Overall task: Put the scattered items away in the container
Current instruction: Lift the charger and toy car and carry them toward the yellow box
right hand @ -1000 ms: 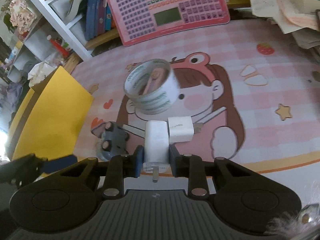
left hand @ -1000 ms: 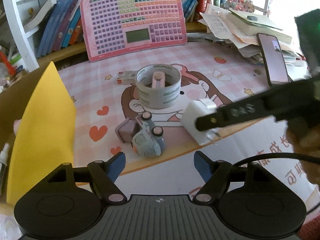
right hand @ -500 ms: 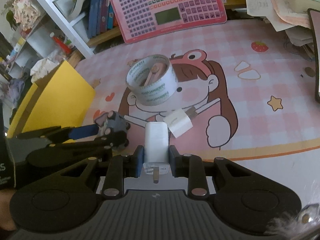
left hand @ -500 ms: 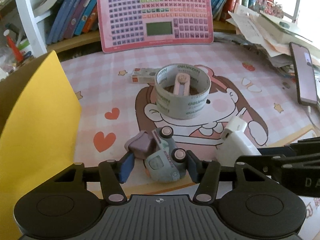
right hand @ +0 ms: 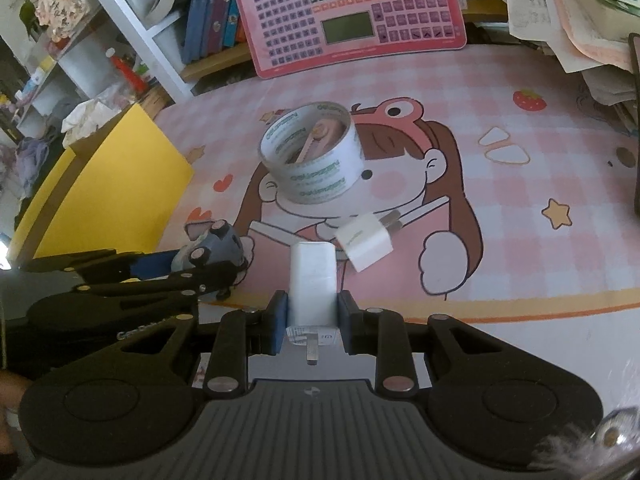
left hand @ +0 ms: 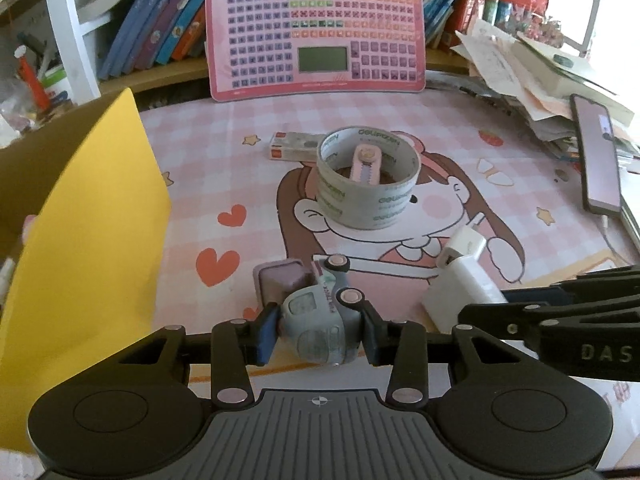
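A grey-blue toy truck [left hand: 320, 316] with a purple block [left hand: 284, 280] at its rear lies on the pink cartoon mat [left hand: 400, 120]. My left gripper [left hand: 318, 334] straddles it, jaws closing, both blue pads touching its sides. My right gripper [right hand: 312, 320] is shut on a white charger block [right hand: 312, 280], prongs toward the camera. A smaller white plug [right hand: 366, 244] lies just beyond it. The yellow cardboard box [left hand: 88, 240] stands open at the left. From the right wrist view the left gripper [right hand: 152, 272] reaches in from the left onto the truck [right hand: 216, 246].
A tape roll [left hand: 368, 184] with a pink tool inside sits mid-mat, a small flat packet [left hand: 296, 146] behind it. A pink keyboard toy [left hand: 316, 28] leans on the bookshelf. A phone [left hand: 600, 164] and a paper pile [left hand: 520, 80] crowd the right edge.
My left gripper came forward over the toy truck and its jaws narrowed from wide apart onto the truck's sides. The right gripper kept hold of the charger; the small plug beside it shifted.
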Available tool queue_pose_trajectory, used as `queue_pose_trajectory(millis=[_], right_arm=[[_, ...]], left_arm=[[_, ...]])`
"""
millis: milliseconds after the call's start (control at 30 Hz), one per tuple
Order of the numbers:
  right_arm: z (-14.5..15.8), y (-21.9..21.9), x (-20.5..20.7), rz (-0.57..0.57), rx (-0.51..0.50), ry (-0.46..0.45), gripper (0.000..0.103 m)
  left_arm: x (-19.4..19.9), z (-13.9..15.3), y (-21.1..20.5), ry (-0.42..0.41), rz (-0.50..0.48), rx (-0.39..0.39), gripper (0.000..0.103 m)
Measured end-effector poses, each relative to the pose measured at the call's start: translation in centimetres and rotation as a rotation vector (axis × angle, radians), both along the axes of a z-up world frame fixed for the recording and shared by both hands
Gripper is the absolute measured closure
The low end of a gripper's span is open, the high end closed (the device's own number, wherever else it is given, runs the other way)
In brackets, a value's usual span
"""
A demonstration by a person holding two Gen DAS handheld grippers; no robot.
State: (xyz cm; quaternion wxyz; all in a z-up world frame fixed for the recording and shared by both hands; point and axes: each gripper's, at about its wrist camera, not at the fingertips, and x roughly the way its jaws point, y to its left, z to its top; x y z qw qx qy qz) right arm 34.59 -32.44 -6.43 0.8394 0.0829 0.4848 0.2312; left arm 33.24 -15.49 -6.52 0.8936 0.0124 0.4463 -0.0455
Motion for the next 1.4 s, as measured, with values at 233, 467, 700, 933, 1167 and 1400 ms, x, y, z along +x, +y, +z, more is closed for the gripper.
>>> queue_pose_trajectory(millis=[233,467,700,933,1167,1400], right_arm=[[1.0,0.2,-1.9,0.018,-0.001,-0.01,0.078],[1.9,0.5,-4.3,0.018,0.008,-0.009,0.078],[2.0,2.4,-6.8,0.043,-0.029,-0.011,0.078],[2.6,4.9,-9.7,0.054,-0.063,-0.021,0.078],[3.2,7.8,-12.8,0.035,-0.097,-0.028,0.078],[3.6,11.4,-16.0,0.023,-0.112,-0.029,0.078]], left_arm=[[-2.5,1.2,0.4,-0.006,-0.002,-0.06,0.063],[-5.4,2.6,1.7,-0.02,-0.005,-0.125,0.063],[-8.2,3.3,4.0,-0.037,-0.005,-0.179,0.063],[-11.4,3.7,6.6,-0.038,-0.031,-0.247,0.063],[-14.0,4.0,10.1,-0.038,-0.052,-0.294,0.063],[-16.9,4.1,14.4,-0.03,-0.053,-0.33,0.063]])
